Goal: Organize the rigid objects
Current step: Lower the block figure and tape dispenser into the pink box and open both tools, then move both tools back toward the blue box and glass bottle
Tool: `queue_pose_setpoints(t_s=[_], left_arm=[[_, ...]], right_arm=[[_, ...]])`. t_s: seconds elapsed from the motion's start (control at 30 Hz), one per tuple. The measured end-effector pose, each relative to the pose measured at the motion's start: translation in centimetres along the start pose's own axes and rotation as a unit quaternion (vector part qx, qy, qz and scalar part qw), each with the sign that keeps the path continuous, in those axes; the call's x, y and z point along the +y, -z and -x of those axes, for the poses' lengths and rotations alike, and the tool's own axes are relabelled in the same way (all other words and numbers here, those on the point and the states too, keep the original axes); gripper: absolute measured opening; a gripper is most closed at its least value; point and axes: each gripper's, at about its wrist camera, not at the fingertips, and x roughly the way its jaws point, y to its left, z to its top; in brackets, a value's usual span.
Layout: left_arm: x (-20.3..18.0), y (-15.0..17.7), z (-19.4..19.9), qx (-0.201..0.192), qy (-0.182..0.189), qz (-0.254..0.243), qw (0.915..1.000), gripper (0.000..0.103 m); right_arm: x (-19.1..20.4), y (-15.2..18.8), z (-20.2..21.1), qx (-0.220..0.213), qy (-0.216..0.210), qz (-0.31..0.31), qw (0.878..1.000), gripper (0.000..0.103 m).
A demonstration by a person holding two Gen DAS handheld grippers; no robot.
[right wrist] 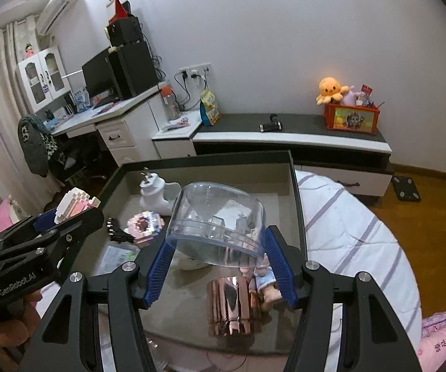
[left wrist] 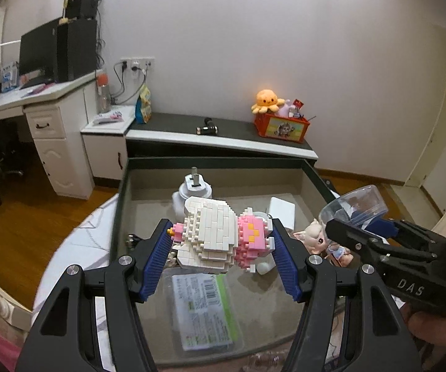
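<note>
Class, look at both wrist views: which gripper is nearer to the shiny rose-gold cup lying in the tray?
Right. The right gripper hangs just above the rose-gold cup; the left gripper is off at the tray's far side.

A white and pink brick-built figure [left wrist: 219,235] lay on its side, raised above the dark tray [left wrist: 117,217]. A clear plastic cup [right wrist: 216,220] was tilted above the same tray. Inside the tray lay a small doll [left wrist: 319,241], a white plug [left wrist: 193,186], a shiny copper cylinder [right wrist: 233,305] and a packet [left wrist: 202,310].
</note>
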Motion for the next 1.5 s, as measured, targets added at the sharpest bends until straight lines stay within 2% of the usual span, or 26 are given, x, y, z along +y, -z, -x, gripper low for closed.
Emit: queue_pose_setpoints(t_s=[0.2, 0.23, 0.27, 0.3, 0.33, 0.43, 0.67, 1.2, 1.5], left_arm=[[0.2, 0.1, -2.2, 0.025, -0.004, 0.012, 0.9996, 0.067], [0.4, 0.2, -1.9, 0.022, -0.005, 0.017, 0.9996, 0.075], [0.6, 0.3, -1.6, 0.017, -0.009, 0.02, 0.9996, 0.081], [0.8, 0.4, -1.1, 0.009, -0.016, 0.023, 0.9996, 0.092], [0.9, 0.5, -0.6, 0.002, -0.022, 0.024, 0.9995, 0.097], [1.4, 0.7, 1.0, -0.014, -0.03, 0.03, 0.999, 0.101], [1.9, 1.7, 4.7, -0.033, -0.033, 0.036, 0.9983, 0.103], [-0.5, 7.0, 10.9, -0.024, -0.04, 0.011, 0.9989, 0.103], [-1.5, 9.0, 13.5, -0.023, -0.045, 0.003, 0.9987, 0.103]], right_arm=[[-0.3, 0.2, -1.1, 0.013, 0.009, 0.003, 1.0, 0.061], [-0.3, 0.3, -1.2, 0.016, 0.007, 0.003, 1.0, 0.061], [-0.3, 0.5, -1.2, 0.016, 0.005, 0.003, 1.0, 0.067], [-0.4, 0.4, -1.2, 0.015, 0.007, 0.004, 1.0, 0.073], [-0.3, 0.5, -1.0, 0.014, 0.008, 0.005, 1.0, 0.085], [-0.1, 0.9, -0.6, 0.014, 0.012, 0.009, 1.0, 0.085], [-0.2, 2.7, 2.3, -0.001, 0.033, -0.012, 0.999, 0.088], [0.1, 8.1, 9.7, -0.02, 0.025, -0.037, 0.999, 0.089], [0.3, 9.9, 12.6, -0.03, 0.023, -0.037, 0.999, 0.089]])
